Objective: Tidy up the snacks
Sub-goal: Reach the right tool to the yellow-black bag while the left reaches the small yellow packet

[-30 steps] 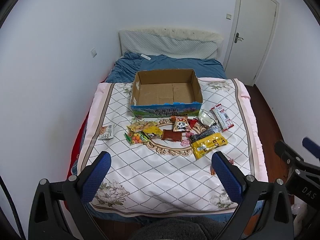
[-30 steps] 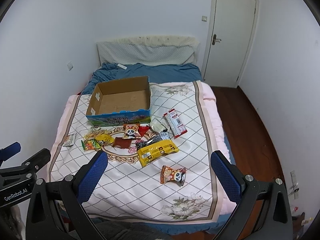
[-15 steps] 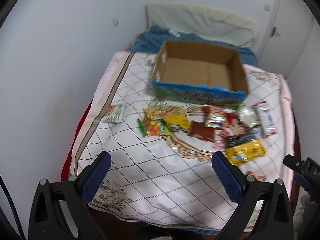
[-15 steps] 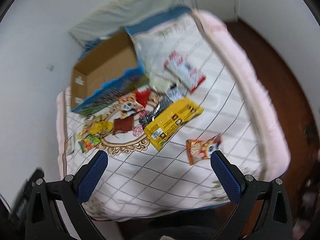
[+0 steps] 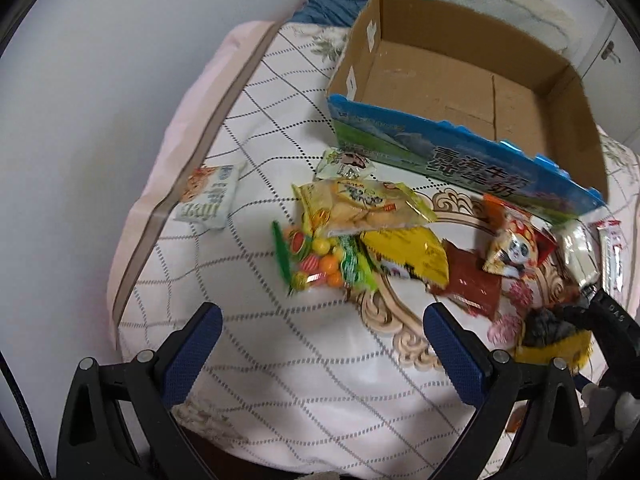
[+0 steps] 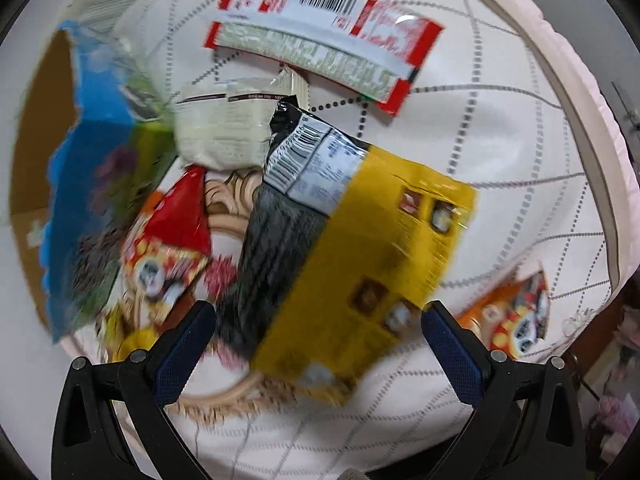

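White quilted bedding (image 5: 280,360) with a dotted diamond grid fills the left wrist view, with an open cardboard box (image 5: 460,80) as the landmark at the far end. Its blue front panel carries large Chinese characters, too blurred to read with confidence. Just in front of the box lie the snacks: a yellow biscuit bag (image 5: 360,204), a fruit-candy bag (image 5: 320,264) nearer than that, and a dark red pouch (image 5: 472,284) and a panda-printed packet (image 5: 512,248) toward the box's right end. A white packet (image 5: 210,198) lies apart, off the box's left corner. The left gripper (image 5: 320,340) hovers above bare quilt, fingers spread wide and empty.

From the right wrist, the box (image 6: 68,184) sits at the left edge. Right of it lie a red-and-white wrapper (image 6: 320,40) showing a barcode, a pale packet (image 6: 224,128), and a yellow-and-black bag (image 6: 352,240), also barcoded. The right gripper (image 6: 320,336) hangs over this bag, fingers apart, gripping nothing.
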Demonstrator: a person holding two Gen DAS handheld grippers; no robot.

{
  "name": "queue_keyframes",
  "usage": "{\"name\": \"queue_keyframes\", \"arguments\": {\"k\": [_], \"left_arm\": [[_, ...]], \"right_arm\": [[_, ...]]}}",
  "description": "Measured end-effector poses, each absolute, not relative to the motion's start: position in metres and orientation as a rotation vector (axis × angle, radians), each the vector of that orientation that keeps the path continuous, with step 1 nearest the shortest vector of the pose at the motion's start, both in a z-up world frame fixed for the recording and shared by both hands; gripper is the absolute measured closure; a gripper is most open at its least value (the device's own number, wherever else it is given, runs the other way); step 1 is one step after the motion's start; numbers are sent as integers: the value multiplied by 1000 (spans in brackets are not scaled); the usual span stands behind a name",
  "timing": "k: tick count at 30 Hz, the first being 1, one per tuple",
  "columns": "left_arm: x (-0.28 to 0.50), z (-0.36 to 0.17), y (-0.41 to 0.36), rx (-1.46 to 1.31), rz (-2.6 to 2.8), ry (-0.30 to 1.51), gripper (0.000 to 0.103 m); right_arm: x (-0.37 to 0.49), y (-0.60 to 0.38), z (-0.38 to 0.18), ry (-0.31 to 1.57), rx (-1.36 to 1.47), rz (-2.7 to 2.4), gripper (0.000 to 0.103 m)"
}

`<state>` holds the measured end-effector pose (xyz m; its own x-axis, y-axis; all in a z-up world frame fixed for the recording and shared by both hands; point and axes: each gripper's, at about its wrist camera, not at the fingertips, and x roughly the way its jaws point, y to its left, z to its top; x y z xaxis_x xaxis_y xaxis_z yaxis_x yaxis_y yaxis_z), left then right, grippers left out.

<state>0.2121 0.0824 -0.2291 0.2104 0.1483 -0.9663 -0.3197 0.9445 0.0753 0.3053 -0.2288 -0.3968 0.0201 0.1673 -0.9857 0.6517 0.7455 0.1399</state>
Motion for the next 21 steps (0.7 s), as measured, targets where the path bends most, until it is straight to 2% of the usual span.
{"name": "queue_keyframes", "arguments": {"k": [9, 14, 18, 21], "left_arm": [[251, -256, 66, -111, 250, 1371, 0], [257, -271, 64, -144, 207, 1417, 0], [271, -275, 71, -191, 198, 1435, 0], [287, -281, 65, -181, 162, 1473, 0]], "right_arm": [[338, -214, -446, 1655, 582, -441, 0], [338, -200, -444, 1666, 307, -218, 6], [342, -175, -442, 1661, 55, -74, 6], [348, -159, -443, 1648, -5, -6, 6]]}}
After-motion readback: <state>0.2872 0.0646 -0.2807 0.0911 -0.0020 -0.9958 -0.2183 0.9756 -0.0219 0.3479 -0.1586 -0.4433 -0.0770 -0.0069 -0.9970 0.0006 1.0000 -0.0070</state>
